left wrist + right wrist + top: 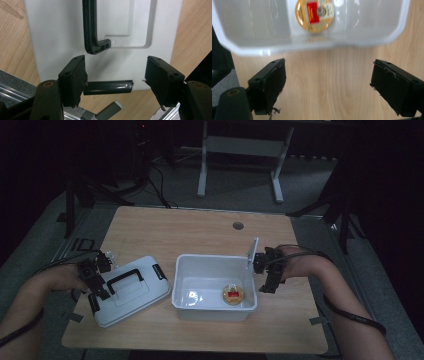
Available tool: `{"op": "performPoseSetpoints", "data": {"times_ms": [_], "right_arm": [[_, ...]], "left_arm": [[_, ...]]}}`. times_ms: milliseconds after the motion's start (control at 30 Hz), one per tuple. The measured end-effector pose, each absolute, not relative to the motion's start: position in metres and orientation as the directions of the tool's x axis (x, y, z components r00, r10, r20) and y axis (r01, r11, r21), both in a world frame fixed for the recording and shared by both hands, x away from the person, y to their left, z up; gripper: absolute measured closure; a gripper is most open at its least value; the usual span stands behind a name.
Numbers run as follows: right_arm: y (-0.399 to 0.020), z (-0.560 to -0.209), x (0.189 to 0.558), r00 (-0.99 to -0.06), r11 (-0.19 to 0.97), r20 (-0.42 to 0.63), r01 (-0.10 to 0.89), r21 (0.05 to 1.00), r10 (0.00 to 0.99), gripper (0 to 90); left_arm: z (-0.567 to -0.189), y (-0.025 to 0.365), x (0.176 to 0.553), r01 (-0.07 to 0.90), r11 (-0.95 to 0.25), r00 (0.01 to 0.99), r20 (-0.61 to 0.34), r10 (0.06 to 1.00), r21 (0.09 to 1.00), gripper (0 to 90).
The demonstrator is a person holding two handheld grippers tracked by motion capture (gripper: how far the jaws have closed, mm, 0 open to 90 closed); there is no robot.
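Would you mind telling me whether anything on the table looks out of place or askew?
The white lid is off the open bin, lying askew beside it on the table. The right gripper's pads look frayed. Otherwise nothing seems spilled.

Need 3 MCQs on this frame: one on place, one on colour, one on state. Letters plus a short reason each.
1. Where does the small round gold tin with a red label lie?
A. on the lid
B. inside the open white plastic bin
C. on the bare table

2. What colour is the handle of the white plastic lid?
A. black
B. red
C. white

3. How do the jaws of the right gripper stand?
A. shut on the tin
B. shut on the bin's rim
C. open, holding nothing

Answers:
1 B: the high view shows the tin on the bin's floor.
2 A: the left gripper view shows a black handle.
3 C: the right gripper view shows the jaws apart over bare wood.
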State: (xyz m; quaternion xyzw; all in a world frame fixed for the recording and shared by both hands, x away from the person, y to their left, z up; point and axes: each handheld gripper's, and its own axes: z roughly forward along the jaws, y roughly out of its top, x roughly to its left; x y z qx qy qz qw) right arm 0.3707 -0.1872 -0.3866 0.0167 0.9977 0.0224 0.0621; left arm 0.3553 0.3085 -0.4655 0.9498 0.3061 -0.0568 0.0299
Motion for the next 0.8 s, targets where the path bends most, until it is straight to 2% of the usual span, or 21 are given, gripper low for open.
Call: {"op": "performPoseSetpoints", "data": {"times_ms": [800], "right_arm": [[-0.260, -0.422, 0.365, -0.979, 0.982, -0.075, 0.187, 0.029, 0.189, 13.5]], "left_arm": [[-0.474, 0.319, 0.352, 0.587, -0.808, 0.805, -0.135, 0.577, 0.048, 32.4]]}}
